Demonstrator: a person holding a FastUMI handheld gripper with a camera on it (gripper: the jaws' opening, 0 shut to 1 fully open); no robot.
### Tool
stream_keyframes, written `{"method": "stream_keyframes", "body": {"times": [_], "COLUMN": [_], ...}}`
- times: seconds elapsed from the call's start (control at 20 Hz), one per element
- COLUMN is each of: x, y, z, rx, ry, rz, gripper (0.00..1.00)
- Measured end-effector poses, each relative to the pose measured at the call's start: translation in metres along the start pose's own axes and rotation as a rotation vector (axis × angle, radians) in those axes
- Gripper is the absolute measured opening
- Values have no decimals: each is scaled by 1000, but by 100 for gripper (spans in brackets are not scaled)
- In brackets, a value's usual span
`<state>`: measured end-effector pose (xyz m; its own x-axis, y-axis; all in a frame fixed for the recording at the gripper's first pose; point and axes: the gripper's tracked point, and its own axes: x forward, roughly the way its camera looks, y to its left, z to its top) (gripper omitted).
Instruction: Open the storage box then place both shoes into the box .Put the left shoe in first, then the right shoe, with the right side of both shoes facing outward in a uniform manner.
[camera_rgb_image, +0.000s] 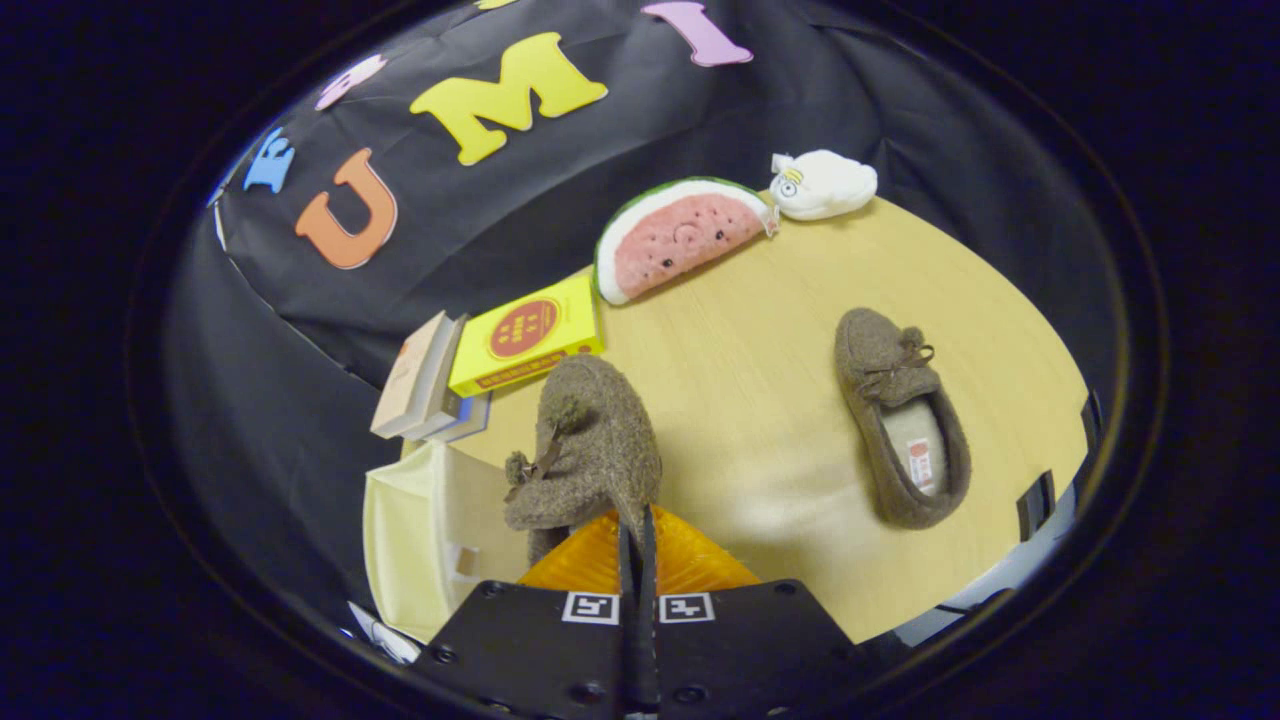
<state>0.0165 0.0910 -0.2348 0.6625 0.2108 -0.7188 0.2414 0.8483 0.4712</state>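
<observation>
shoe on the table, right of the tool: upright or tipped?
Upright. The shoe rests sole-down on the table, opening and insole facing up.

This is a staged recording booth rather than a lived-in room. A black cloth wall (760, 110) hangs in folds close behind a pale wooden tabletop (770, 400), closing the scene off like a small set. The things laid out look like props picked for a household scene: a watermelon-slice plush (680, 240) and a white soft toy (822, 184) at the far edge, a yellow book (528, 336) leaning with other books (420, 378), a cream storage box (415, 530) at the side, and a brown fuzzy slipper (900, 430) lying alone on the bare wood.
</observation>
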Motion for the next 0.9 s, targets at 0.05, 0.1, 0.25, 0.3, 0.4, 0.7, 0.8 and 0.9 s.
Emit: {"method": "stream_keyframes", "body": {"times": [0.05, 0.1, 0.25, 0.3, 0.4, 0.7, 0.8, 0.9], "x": [-13, -25, -42, -43, -40, 0, 16, 29], "y": [19, 39, 99, 116, 148, 204, 209, 212], "z": [2, 2, -6, -12, -26, -100, -120, -134], "rx": [-3, 1, 17, 16, 9, -14, -17, -19], "ry": [-20, -34, -58, -63, -60, 36, 67, 84], "rz": [10, 26, 73, 80, 94, 86, 67, 47], "gripper": [0, 0, 0, 0, 0, 0, 0, 0]}}
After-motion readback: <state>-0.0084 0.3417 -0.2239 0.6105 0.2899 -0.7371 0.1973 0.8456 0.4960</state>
